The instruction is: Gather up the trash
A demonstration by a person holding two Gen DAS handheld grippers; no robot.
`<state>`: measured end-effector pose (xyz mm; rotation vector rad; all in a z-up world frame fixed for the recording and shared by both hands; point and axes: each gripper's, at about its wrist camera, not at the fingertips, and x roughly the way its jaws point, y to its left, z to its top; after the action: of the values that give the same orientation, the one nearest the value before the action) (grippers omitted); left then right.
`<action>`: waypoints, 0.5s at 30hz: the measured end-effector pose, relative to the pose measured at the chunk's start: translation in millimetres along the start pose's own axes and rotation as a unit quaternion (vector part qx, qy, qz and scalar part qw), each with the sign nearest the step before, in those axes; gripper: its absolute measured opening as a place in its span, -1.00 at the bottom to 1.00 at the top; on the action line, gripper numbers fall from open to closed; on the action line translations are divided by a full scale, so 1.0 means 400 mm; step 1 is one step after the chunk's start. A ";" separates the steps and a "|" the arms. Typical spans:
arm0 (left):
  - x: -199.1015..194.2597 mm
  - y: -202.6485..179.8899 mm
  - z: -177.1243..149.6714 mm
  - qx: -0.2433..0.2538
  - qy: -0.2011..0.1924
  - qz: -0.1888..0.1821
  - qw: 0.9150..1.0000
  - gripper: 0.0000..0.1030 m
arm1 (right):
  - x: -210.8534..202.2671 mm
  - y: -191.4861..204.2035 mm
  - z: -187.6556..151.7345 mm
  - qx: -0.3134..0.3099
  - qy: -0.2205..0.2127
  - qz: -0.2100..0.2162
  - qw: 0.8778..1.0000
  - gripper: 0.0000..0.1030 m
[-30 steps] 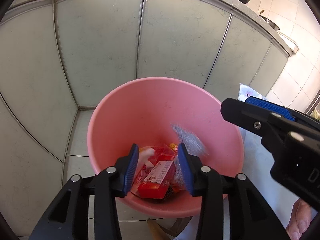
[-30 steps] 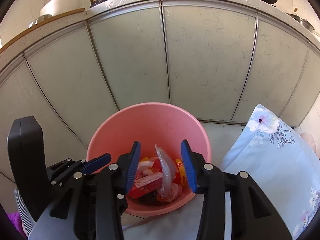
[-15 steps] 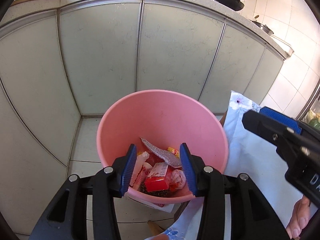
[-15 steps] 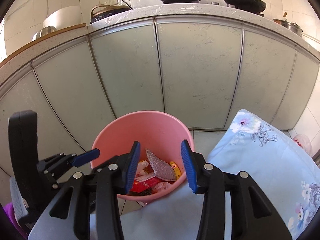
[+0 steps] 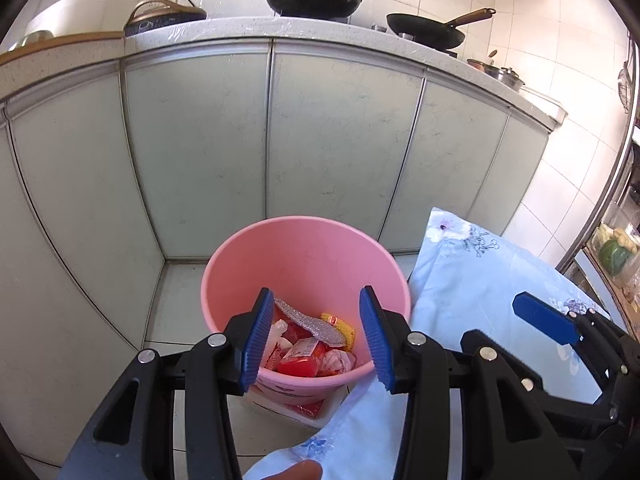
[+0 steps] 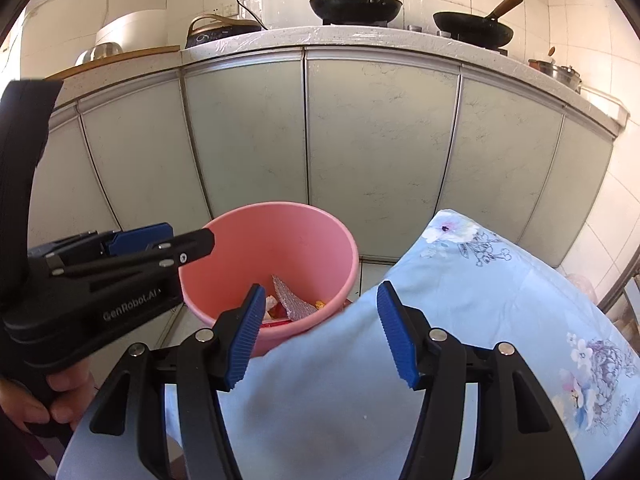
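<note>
A pink bucket point(image 5: 304, 256) stands on the tiled floor against the cabinets; it also shows in the right wrist view point(image 6: 276, 240). Inside lie a silver foil wrapper point(image 5: 310, 320), a red box point(image 5: 300, 360) and other red and yellow wrappers; the silver wrapper shows in the right wrist view too point(image 6: 292, 300). My left gripper point(image 5: 316, 340) is open and empty, above and in front of the bucket. My right gripper point(image 6: 322, 334) is open and empty, over the blue cloth at the bucket's right.
A light blue floral cloth point(image 6: 480, 300) covers a surface right of the bucket point(image 5: 480, 272). Grey-green cabinet doors point(image 5: 340, 140) stand behind. The counter point(image 6: 360, 40) carries two black pans, a cooker and pots. A flat packet point(image 5: 304, 406) lies under the bucket's front.
The silver wrapper has dropped from the air into the bucket and settled on the trash. Both grippers have pulled back and risen, so the bucket looks smaller and the counter top shows.
</note>
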<state>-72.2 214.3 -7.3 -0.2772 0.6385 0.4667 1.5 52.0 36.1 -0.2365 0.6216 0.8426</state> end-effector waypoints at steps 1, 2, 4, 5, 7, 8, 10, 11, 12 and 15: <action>-0.011 -0.005 0.000 0.000 -0.003 0.000 1.000 -0.15 | -0.006 0.000 -0.002 0.001 -0.001 0.000 1.000 0.14; -0.021 -0.009 -0.001 0.001 -0.005 -0.001 1.000 -0.14 | -0.014 -0.001 -0.005 0.002 -0.003 -0.002 1.000 0.15; -0.041 -0.020 -0.001 0.002 -0.010 -0.003 1.000 -0.15 | -0.026 -0.001 -0.009 0.004 -0.005 -0.002 1.000 0.15; -0.052 -0.024 -0.001 0.004 -0.012 -0.004 1.000 -0.15 | -0.031 -0.002 -0.011 0.004 -0.006 -0.003 1.000 0.15; -0.067 -0.034 -0.001 0.008 -0.016 -0.005 1.000 -0.14 | -0.041 -0.003 -0.015 0.007 -0.008 -0.005 1.000 0.16; -0.069 -0.038 -0.001 0.009 -0.017 -0.006 1.000 -0.14 | -0.046 -0.005 -0.017 0.009 -0.009 -0.006 1.000 0.16; -0.081 -0.048 -0.001 0.012 -0.020 -0.007 1.000 -0.15 | -0.056 -0.009 -0.018 0.014 -0.012 -0.006 1.000 0.16; -0.090 -0.054 -0.003 0.016 -0.023 -0.005 1.000 -0.14 | -0.062 -0.011 -0.018 0.017 -0.013 -0.007 1.000 0.16; -0.093 -0.055 -0.002 0.018 -0.025 -0.003 1.000 -0.14 | -0.068 -0.014 -0.019 0.020 -0.015 -0.008 1.000 0.16; -0.106 -0.064 -0.004 0.018 -0.028 -0.003 0.999 -0.15 | -0.084 -0.020 -0.020 0.026 -0.021 -0.013 0.999 0.16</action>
<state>-90.5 177.6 20.8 -0.2312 0.5906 0.4549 -12.8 22.3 49.5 -0.1794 0.5986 0.8043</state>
